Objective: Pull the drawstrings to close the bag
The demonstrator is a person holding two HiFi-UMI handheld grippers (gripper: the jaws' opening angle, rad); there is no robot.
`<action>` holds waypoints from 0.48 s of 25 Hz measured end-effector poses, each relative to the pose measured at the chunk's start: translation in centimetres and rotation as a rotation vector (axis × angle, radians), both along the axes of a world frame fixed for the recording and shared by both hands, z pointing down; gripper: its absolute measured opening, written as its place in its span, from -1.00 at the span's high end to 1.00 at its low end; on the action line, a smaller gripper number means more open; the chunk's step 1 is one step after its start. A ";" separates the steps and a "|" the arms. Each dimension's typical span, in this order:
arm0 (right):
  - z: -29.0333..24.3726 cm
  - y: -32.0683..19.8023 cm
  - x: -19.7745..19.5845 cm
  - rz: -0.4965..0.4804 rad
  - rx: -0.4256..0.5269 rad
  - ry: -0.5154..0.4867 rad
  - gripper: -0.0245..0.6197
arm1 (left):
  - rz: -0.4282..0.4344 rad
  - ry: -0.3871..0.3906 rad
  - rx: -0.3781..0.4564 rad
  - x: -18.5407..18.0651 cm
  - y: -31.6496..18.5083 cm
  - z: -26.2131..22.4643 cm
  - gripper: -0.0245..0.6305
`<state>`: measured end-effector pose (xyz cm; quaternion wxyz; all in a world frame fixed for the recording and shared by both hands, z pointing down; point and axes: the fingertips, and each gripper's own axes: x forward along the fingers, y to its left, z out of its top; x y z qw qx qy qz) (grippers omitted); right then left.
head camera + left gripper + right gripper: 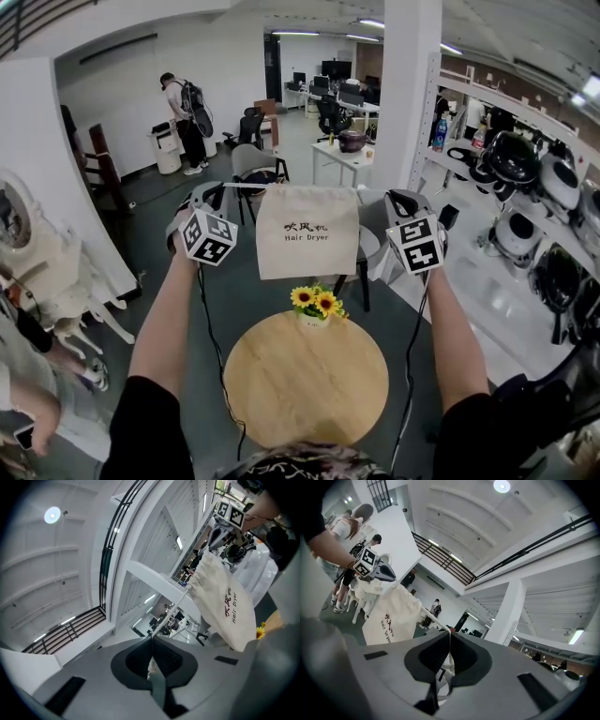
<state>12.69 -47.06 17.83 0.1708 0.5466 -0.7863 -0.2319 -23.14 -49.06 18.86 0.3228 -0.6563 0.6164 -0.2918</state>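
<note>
A cream cloth bag printed "Hair Dryer" hangs in the air between my two grippers, above a round wooden table. Its mouth is gathered along a white drawstring stretched taut to both sides. My left gripper is shut on the left cord end; in the left gripper view the drawstring runs from the shut jaws to the bag. My right gripper is shut on the right cord end; the right gripper view shows the drawstring leaving its jaws toward the bag.
A small pot of sunflowers stands at the table's far edge, below the bag. Chairs and a white desk are behind. Shelves of helmets line the right side. A person stands far left, another at my near left.
</note>
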 end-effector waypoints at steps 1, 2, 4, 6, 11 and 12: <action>-0.1 0.0 0.1 0.001 0.000 -0.004 0.90 | 0.001 -0.001 -0.001 0.0 0.0 0.0 0.87; -0.1 0.0 0.2 0.001 -0.001 -0.008 0.90 | 0.002 0.001 -0.003 -0.1 0.0 -0.1 0.87; -0.1 0.0 0.4 0.002 -0.003 -0.014 0.90 | 0.000 0.010 -0.010 -0.3 0.0 -0.1 0.87; 0.0 0.1 0.6 0.002 -0.006 -0.019 0.90 | -0.003 0.019 -0.016 -0.6 0.1 -0.1 0.87; -0.1 0.0 0.9 -0.003 -0.012 -0.033 0.90 | -0.008 0.021 -0.023 -0.7 0.1 -0.3 0.87; 0.0 -0.1 1.0 -0.002 -0.012 -0.034 0.90 | -0.008 0.022 -0.024 -0.7 0.0 -0.3 0.87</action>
